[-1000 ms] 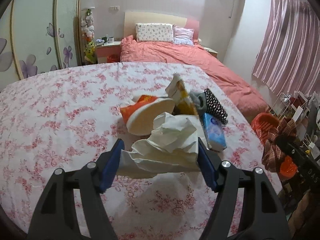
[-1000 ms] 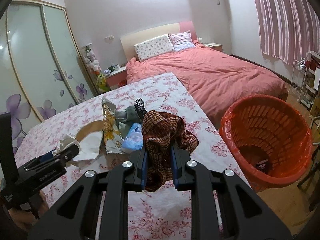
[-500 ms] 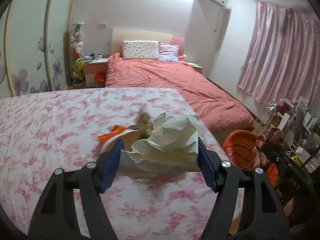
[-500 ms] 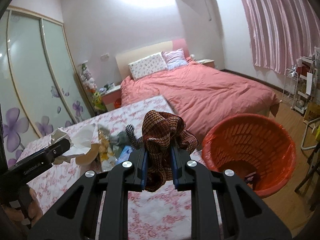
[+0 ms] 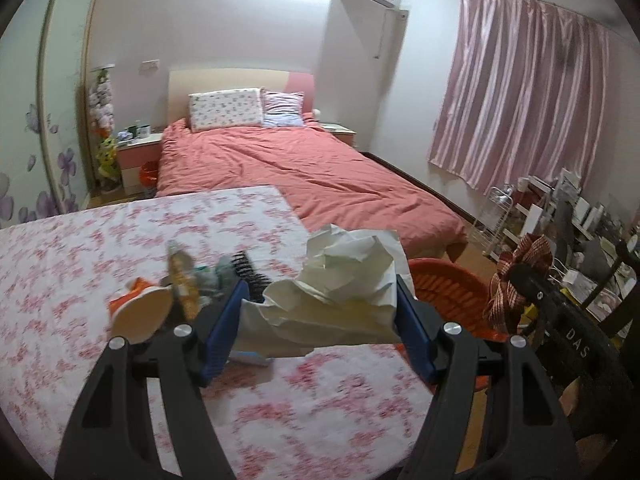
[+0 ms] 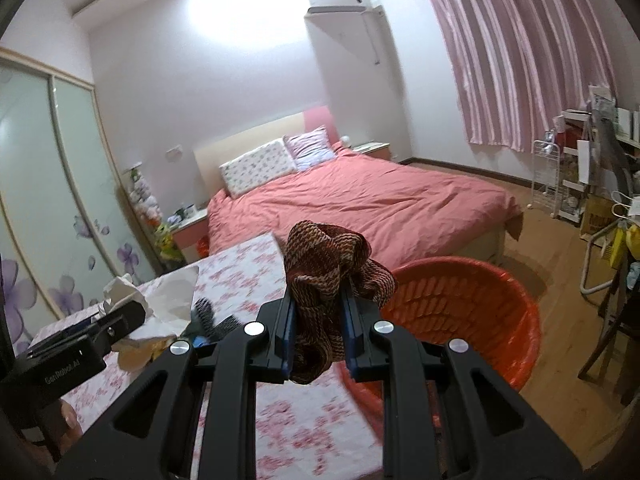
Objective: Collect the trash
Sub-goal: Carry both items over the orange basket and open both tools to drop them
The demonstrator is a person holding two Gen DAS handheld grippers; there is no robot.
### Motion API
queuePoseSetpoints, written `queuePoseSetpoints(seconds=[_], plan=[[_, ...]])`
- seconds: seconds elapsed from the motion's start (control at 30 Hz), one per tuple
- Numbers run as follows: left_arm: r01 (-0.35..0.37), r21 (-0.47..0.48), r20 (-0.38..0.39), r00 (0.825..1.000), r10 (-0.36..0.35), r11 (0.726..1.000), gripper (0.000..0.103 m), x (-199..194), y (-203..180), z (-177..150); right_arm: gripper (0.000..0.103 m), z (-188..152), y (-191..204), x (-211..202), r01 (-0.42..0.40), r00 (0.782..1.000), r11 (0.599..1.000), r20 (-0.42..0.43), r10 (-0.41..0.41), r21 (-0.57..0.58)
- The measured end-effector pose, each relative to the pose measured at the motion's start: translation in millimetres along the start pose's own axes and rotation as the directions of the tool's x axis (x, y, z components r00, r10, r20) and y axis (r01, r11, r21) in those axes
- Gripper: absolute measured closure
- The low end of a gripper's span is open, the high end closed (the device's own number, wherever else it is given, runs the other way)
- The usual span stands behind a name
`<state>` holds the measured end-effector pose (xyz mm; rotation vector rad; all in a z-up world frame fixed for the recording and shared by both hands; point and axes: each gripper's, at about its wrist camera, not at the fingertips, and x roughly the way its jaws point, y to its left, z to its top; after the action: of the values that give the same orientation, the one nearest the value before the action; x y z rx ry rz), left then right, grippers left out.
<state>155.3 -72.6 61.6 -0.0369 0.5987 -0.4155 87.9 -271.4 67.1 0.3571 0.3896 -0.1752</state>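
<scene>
The left gripper (image 5: 320, 320) has its jaws clamped on crumpled paper (image 5: 344, 284), and the right gripper (image 6: 318, 328) has its jaws clamped on a brown cloth (image 6: 324, 276). The orange basket (image 6: 460, 300) sits at about three o'clock of the cloth, beside the counter (image 6: 304, 432). A release too early could drop either piece on the counter or floor, and the loose paper could catch the rim.

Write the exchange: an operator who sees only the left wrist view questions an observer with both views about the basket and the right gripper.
Operator: The paper hides most of the basket. Is its mouth open?
Observer: Yes. The right wrist view shows the basket nearly whole, mouth up, on the floor beside the table.
Operator: Is the right gripper holding properly?
Observer: The right gripper has both pads pressed on the cloth.
</scene>
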Motion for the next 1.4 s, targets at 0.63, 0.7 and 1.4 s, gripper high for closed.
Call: queuePoseSetpoints(seconds=[0.63, 0.7, 1.4], plan=[[0.143, 0.101, -0.072, 0.988, -0.136, 0.985, 0.034, 65.8, -80.4, 2.0, 0.083, 2.7, -65.2, 16.8, 0.088, 0.996, 0.991, 0.009, -0.089, 0.105], [0.154, 0.109, -0.082, 0.986, -0.145, 0.982, 0.033, 73.7, -88.6, 2.1, 0.083, 2.5, -71.7, 18.3, 0.093, 0.996, 0.989, 0.007, -0.094, 0.114], [0.159, 0.105, -0.245, 0.961, -0.129, 0.982, 0.022, 167.2, -105.9, -20.5, 0.046, -7.5, -103.1, 45.6, 0.110, 0.992, 0.974, -0.077, -0.096, 0.200]])
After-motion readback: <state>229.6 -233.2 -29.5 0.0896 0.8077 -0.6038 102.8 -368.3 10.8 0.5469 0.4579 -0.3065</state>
